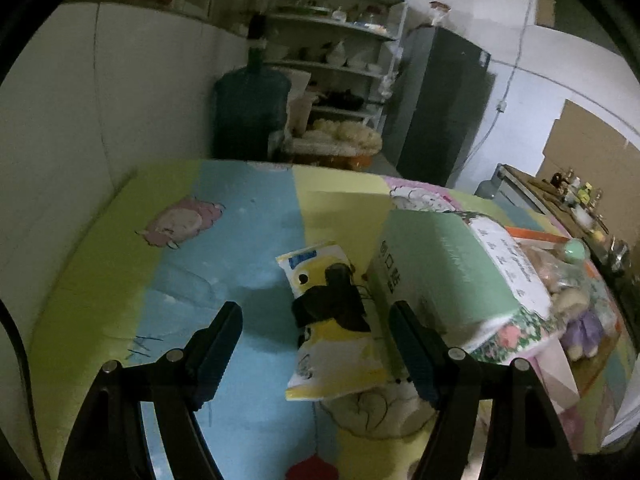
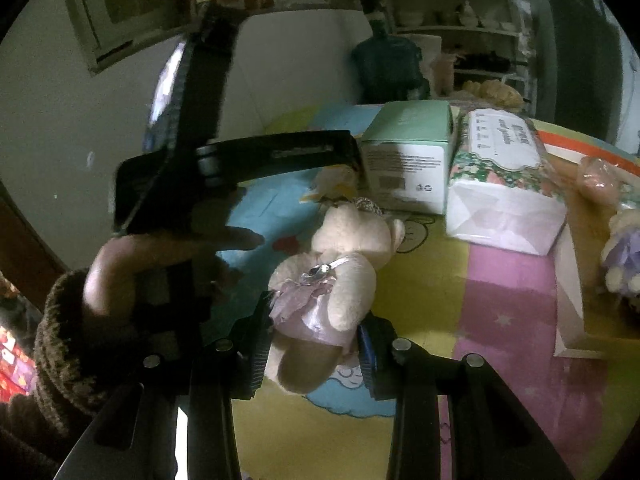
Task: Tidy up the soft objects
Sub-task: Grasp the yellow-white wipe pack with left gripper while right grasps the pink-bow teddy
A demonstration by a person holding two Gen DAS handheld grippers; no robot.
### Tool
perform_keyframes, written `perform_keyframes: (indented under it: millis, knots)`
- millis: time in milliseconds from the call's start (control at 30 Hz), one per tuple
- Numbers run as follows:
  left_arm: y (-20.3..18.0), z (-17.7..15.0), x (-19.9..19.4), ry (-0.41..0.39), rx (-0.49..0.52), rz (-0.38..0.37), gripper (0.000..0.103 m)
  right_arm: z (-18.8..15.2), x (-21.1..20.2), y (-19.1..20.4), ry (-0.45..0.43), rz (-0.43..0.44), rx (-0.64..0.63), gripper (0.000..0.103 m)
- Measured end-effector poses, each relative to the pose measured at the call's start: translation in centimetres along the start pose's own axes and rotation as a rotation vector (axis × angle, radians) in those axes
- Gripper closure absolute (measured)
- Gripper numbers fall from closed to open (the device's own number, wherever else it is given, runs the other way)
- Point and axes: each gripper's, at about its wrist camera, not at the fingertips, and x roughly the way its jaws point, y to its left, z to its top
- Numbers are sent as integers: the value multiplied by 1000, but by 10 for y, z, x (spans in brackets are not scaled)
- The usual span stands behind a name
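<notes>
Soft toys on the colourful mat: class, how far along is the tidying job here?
Done: a purple plush toy already lies in the cardboard tray at the right. In hand: the right hand-held gripper is shut on a cream teddy bear. Left: the left hand-held gripper is open and empty above a yellow tissue pack, which lies loose on the mat.
</notes>
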Motion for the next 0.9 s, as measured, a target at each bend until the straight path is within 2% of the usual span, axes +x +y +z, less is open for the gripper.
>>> perform_keyframes:
  millis: [233, 333, 433, 467, 700, 900]
  knots:
    - [-1, -5, 25, 78, -23, 49, 28, -6, -8, -8, -12, 12, 22, 65]
    - [3, -6, 30, 104, -44, 36, 31, -8, -10, -11, -15, 23, 31, 65]
    - [7, -7, 28, 97, -65, 14, 50, -4, -7, -19, -21, 30, 38, 65]
    - [7, -8, 28, 96, -67, 7, 53, -5, -8, -21, -23, 31, 40, 65]
    - [9, -8, 19, 58, -85, -3, 60, -6, -12, -24, -46, 31, 49, 65]
    - [9, -13, -10, -34, -93, 35, 61, -6, -21, -24, -77, 41, 45, 65]
